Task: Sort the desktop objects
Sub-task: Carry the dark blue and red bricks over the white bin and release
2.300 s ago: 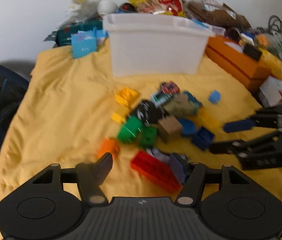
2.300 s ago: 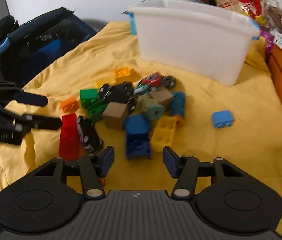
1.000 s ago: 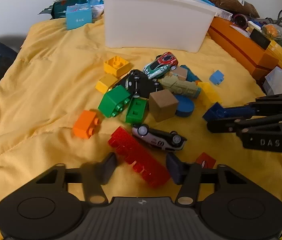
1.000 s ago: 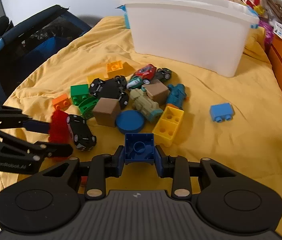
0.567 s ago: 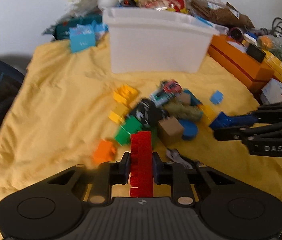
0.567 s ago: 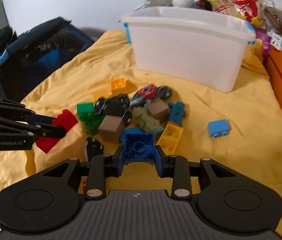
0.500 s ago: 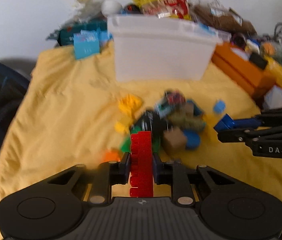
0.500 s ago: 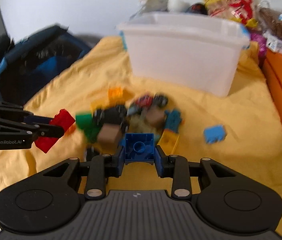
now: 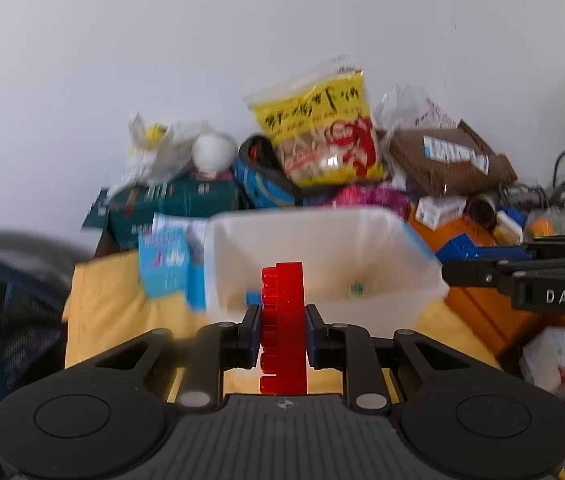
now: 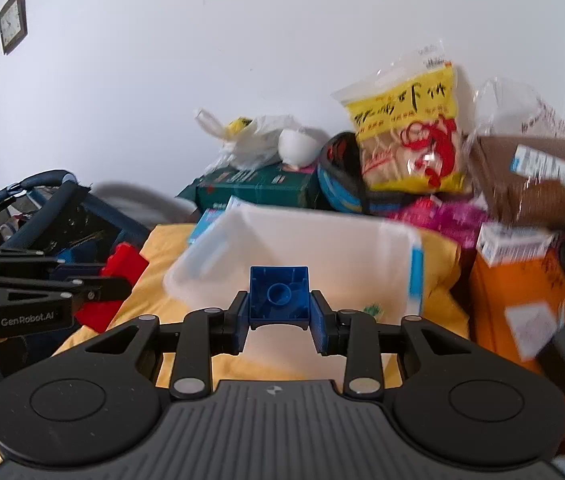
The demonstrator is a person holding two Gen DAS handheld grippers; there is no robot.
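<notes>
Two toy bricks held up in front of the white plastic bin (image 9: 414, 264).

The long red brick (image 9: 283, 328), studded along its left edge, stands on end in the left gripper (image 9: 283, 334), long axis upright, pads pressed on both flat faces. The squarish blue brick (image 10: 279, 298) shows its hollow underside with a round socket to the camera, pinched at its sides by the right gripper (image 10: 280, 330). Both grippers are raised level, pointing at the open, smooth-walled bin on the yellow cloth (image 9: 102, 292); behind it is a crinkly yellow snack bag (image 9: 322, 136).
</notes>
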